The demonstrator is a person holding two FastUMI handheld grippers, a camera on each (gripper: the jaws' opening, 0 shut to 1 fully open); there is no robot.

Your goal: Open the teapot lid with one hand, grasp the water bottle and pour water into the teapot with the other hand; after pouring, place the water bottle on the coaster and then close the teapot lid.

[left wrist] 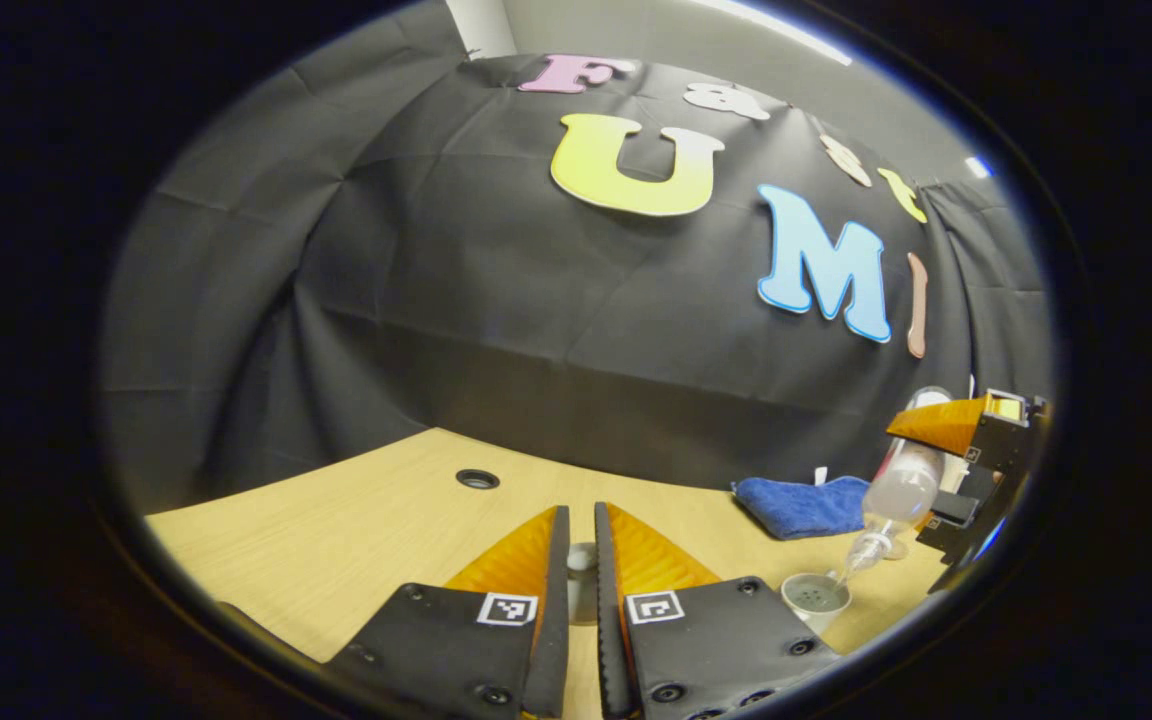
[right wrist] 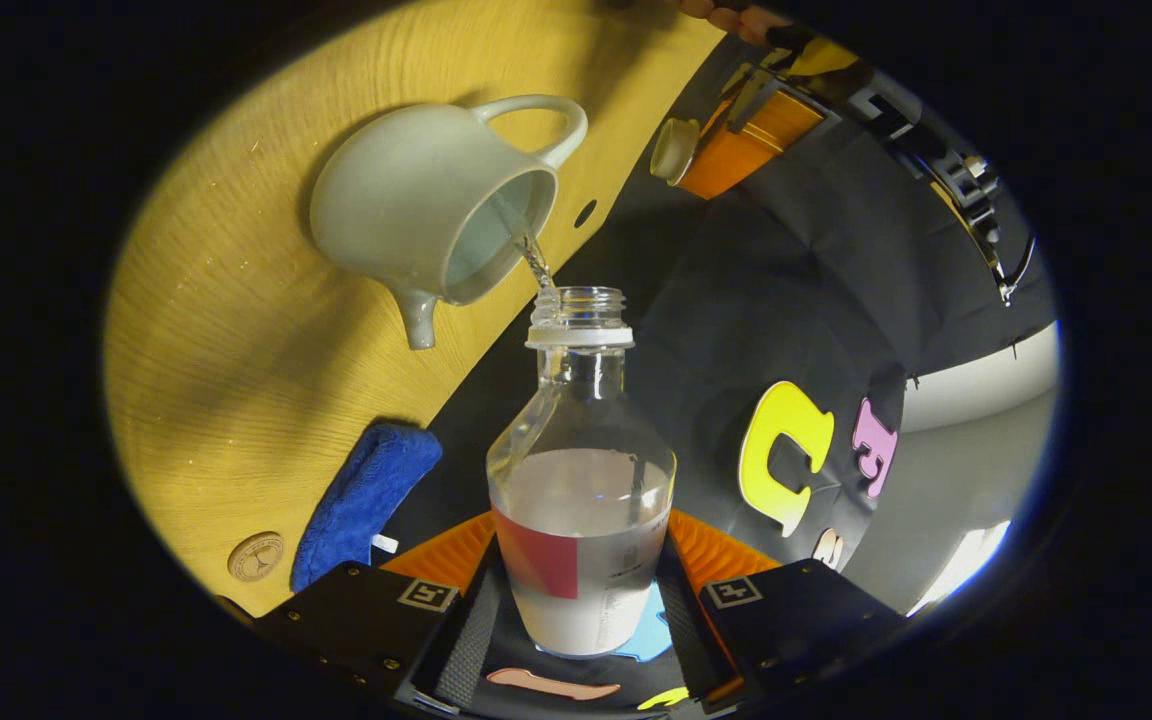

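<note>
A clear water bottle (right wrist: pixel 581 500) with a red label, partly full, is tilted, and my right gripper (right wrist: pixel 581 545) is shut on its body. A thin stream runs from its open neck into the pale grey teapot (right wrist: pixel 406 210), which stands open on the wooden table. In the left gripper view the same bottle (left wrist: pixel 901 495) tips over the teapot (left wrist: pixel 816 598) at the lower right, held by the right gripper (left wrist: pixel 966 450). My left gripper (left wrist: pixel 581 515) is shut on the small pale teapot lid (left wrist: pixel 582 578), held to the left of the pot. The right gripper view shows that lid (right wrist: pixel 674 150) in the left gripper (right wrist: pixel 736 130).
A folded blue cloth (left wrist: pixel 801 505) lies behind the teapot near the black wall. A round wooden coaster (right wrist: pixel 256 556) sits beside the cloth (right wrist: pixel 366 490). A cable hole (left wrist: pixel 477 479) is set in the tabletop (left wrist: pixel 336 540) to the left.
</note>
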